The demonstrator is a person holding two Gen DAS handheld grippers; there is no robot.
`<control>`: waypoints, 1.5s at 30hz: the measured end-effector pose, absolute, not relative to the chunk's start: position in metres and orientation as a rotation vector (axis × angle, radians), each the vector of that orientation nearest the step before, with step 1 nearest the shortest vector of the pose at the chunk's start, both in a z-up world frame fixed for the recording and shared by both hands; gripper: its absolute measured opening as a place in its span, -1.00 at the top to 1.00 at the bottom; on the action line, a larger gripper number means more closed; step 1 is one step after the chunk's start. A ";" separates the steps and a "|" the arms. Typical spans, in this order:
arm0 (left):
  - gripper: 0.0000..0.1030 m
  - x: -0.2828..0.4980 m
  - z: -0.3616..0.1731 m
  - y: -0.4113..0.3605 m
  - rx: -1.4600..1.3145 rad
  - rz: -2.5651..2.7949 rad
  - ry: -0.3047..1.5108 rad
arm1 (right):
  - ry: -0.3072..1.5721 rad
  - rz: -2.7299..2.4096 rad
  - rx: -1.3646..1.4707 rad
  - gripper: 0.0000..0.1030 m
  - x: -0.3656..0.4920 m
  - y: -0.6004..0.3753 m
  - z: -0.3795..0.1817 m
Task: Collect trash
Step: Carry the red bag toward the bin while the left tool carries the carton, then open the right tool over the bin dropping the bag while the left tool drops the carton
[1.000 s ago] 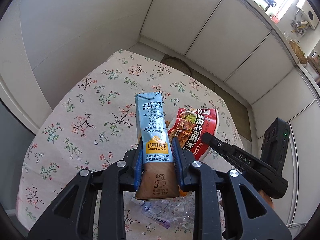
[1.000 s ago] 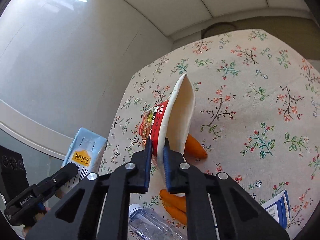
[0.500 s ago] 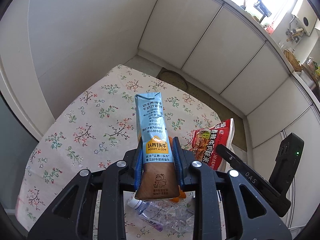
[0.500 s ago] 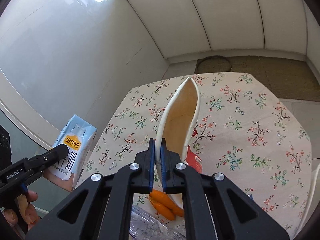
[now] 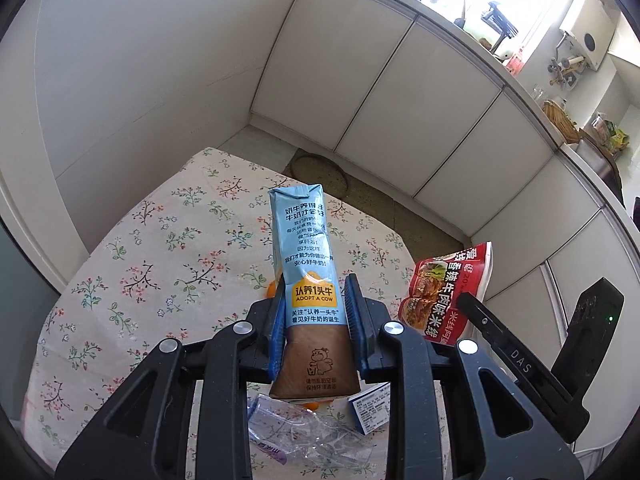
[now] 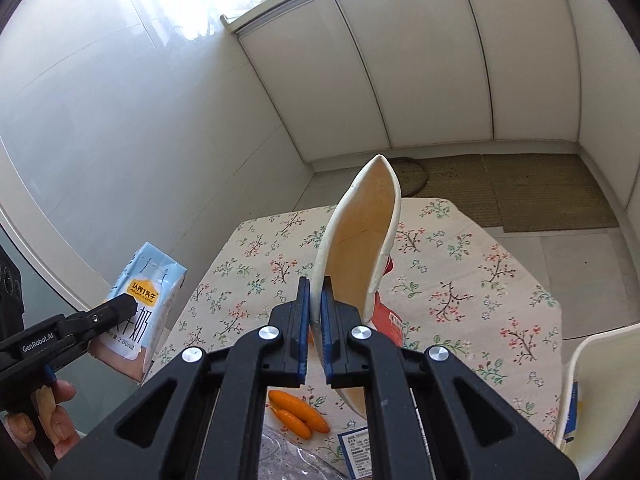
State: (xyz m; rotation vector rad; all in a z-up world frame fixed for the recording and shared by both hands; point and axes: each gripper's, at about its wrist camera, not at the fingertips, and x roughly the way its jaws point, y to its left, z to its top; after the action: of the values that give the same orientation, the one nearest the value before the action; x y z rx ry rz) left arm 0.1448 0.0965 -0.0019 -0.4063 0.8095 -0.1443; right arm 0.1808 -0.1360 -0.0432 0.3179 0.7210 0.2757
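Left gripper (image 5: 316, 328) clamps a milk carton (image 5: 306, 280) mid-body, centre frame, lifted above the table (image 5: 132, 264). Right gripper (image 6: 316, 320) is nearly closed, pinching the thin rim of a noodle cup (image 6: 360, 248), centre of its view.

Risk: the cup hangs from one thin edge; a swing could tear or slip it free. The carton, squeezed slightly, could dribble any dregs.

Carton: blue top, brown base, dented. Cup: flattened, red print, cream inside. Bottle (image 5: 308, 432), peels (image 6: 298, 410) and packet (image 5: 370, 404) remain at lower frame.

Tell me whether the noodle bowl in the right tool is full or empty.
Empty. The noodle bowl is pinched at its rim by the right tool, and its bare tan inside faces the right wrist camera with nothing in it.
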 end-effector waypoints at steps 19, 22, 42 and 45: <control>0.50 0.138 0.016 0.016 -0.352 -0.305 0.774 | 0.593 0.018 0.279 0.89 0.115 -0.237 -0.007; 0.50 0.135 0.019 -0.001 -0.336 -0.334 0.771 | 0.576 -0.038 0.263 0.89 0.102 -0.257 -0.004; 0.50 0.106 0.023 -0.139 -0.208 -0.562 0.782 | 0.634 -0.339 0.277 0.12 0.014 -0.374 -0.018; 0.50 0.099 0.021 -0.162 -0.185 -0.601 0.781 | 0.615 -0.416 0.252 -0.18 -0.003 -0.390 -0.017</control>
State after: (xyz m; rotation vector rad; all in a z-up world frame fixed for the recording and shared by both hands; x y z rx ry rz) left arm 0.0994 -0.1625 0.0211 -0.1848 0.7812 -0.6007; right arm -0.0026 -0.3901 -0.0172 0.2517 0.6151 -0.4159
